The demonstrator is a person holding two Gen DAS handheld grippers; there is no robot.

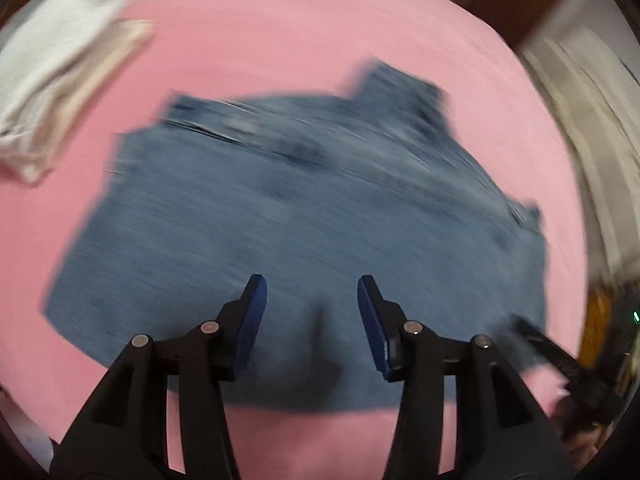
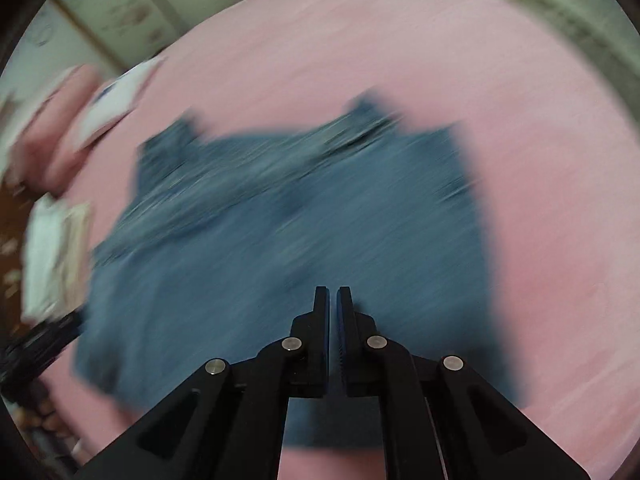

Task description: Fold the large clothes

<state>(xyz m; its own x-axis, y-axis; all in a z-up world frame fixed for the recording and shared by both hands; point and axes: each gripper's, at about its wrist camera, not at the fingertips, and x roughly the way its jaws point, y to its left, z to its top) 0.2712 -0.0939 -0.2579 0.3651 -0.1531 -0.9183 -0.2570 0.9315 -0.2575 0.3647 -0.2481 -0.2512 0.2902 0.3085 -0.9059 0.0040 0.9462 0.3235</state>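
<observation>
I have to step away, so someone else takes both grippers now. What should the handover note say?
Left gripper: open, empty, above the jeans.
Right gripper: shut, nothing visible between its pads.
Jeans lie folded into a compact block on the pink bed sheet, neither gripper holding them.
Light folded cloths sit at the sheet's far left.
Done: jeans look folded, though blur hides detail.
Left: check the edges, tidy the fold, set it aside.

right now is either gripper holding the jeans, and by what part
Nothing is held. The left gripper is open above the jeans; the right gripper is shut with nothing between its fingers.
</observation>
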